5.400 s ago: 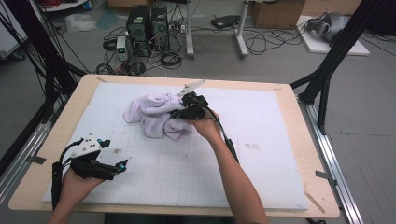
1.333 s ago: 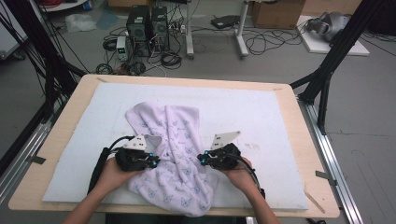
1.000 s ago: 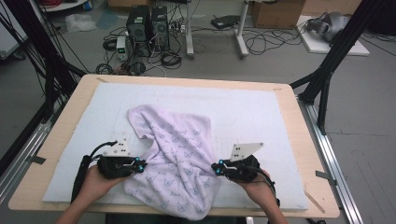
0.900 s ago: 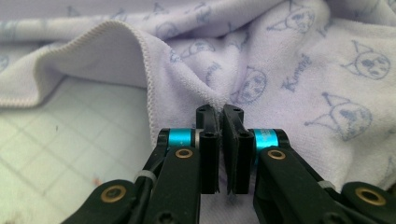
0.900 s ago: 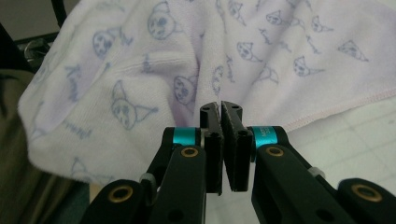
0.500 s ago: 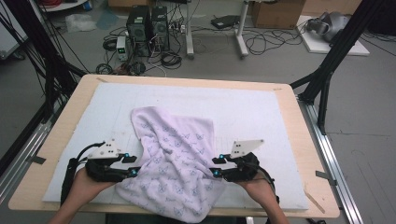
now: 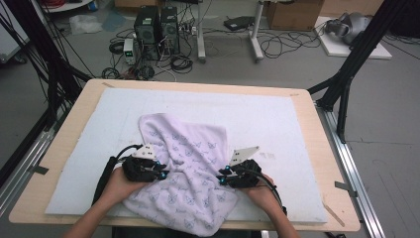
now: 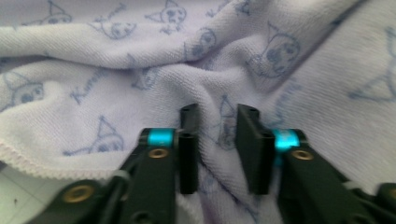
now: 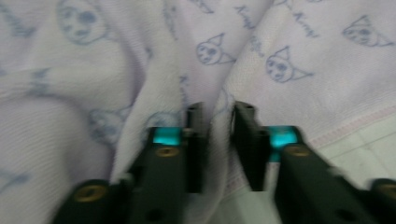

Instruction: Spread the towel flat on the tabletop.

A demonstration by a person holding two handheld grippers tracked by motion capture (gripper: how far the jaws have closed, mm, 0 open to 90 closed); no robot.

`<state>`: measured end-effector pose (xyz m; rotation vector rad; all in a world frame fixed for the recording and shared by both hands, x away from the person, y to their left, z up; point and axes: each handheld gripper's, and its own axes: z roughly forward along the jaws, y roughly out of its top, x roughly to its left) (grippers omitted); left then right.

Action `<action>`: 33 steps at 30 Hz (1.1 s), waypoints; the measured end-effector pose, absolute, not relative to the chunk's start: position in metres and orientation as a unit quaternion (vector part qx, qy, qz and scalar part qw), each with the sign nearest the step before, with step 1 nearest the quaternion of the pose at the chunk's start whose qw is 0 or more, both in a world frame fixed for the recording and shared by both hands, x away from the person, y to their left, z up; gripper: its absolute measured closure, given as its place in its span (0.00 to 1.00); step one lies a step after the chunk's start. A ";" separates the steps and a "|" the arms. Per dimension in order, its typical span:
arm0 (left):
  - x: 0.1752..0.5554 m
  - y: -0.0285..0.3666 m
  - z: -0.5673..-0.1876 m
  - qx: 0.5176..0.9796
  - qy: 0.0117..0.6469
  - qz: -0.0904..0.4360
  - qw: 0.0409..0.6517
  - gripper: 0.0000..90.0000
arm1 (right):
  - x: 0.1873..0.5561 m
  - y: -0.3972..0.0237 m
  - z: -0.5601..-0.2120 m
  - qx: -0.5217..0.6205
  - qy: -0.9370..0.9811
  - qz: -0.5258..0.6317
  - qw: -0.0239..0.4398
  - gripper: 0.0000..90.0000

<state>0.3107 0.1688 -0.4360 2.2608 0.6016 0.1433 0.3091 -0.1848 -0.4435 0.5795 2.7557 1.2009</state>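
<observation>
The lilac printed towel (image 7: 185, 171) is spread, still creased, over the near half of the white mat (image 7: 277, 119) on the bench (image 7: 324, 148). Its near edge hangs toward the bench's front edge, and its far corner lies near the mat's middle. Compared with the high view a second ago, the towel is drawn further out sideways and lies flatter; several seconds ago it was a bunched heap at the far middle of the mat.

The left gripper (image 7: 159, 173) is held at the towel's left border and the right gripper (image 7: 221, 179) at its right border, with both hands low over the mat. In the left gripper view, a ridge of cloth is seen between the black jaws of the left gripper (image 8: 217, 135), which stand a narrow gap apart. In the right gripper view, a fold of cloth beside the hemmed edge is seen between the jaws of the right gripper (image 9: 218, 130), likewise narrowly apart. Both pairs of jaws have just been closing after a brief opening, so a re-grip is judged to be under way. Whether the pads already press the cloth cannot be told from the blurred views.

The flattening is judged partly done: the diagonal creases across the middle are still to be pulled out.
</observation>
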 end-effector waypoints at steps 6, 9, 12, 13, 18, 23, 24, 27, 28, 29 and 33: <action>0.301 0.180 -0.433 0.890 0.235 0.054 0.388 0.95 | 0.302 -0.188 -0.441 0.173 0.903 0.394 0.016 0.96; 0.290 0.188 -0.431 0.888 0.236 0.053 0.392 0.96 | 0.292 -0.191 -0.436 0.162 0.904 0.395 0.014 0.97; 0.278 0.196 -0.428 0.886 0.234 0.051 0.397 0.96 | 0.281 -0.198 -0.431 0.160 0.902 0.401 0.017 0.97; 0.274 0.198 -0.428 0.885 0.233 0.050 0.399 0.96 | 0.278 -0.201 -0.429 0.161 0.901 0.402 0.015 0.97; 0.254 0.200 -0.425 0.886 0.217 0.042 0.407 0.96 | 0.262 -0.207 -0.427 0.155 0.901 0.405 -0.009 0.96; 0.258 0.202 -0.412 0.879 0.212 0.051 0.424 0.78 | 0.269 -0.212 -0.413 0.171 0.885 0.434 -0.008 0.75; 0.262 0.203 -0.409 0.876 0.214 0.056 0.429 0.75 | 0.274 -0.213 -0.409 0.178 0.881 0.439 0.001 0.71; 0.279 0.202 -0.402 0.869 0.217 0.078 0.437 0.70 | 0.294 -0.215 -0.402 0.194 0.873 0.447 0.027 0.69; 0.286 0.202 -0.400 0.867 0.220 0.083 0.439 0.69 | 0.302 -0.214 -0.401 0.200 0.871 0.448 0.033 0.68; 0.294 0.202 -0.400 0.866 0.223 0.087 0.440 0.68 | 0.310 -0.214 -0.400 0.205 0.870 0.446 0.041 0.67; 0.326 0.199 -0.402 0.858 0.244 0.105 0.439 0.67 | 0.339 -0.209 -0.403 0.221 0.872 0.434 0.059 0.66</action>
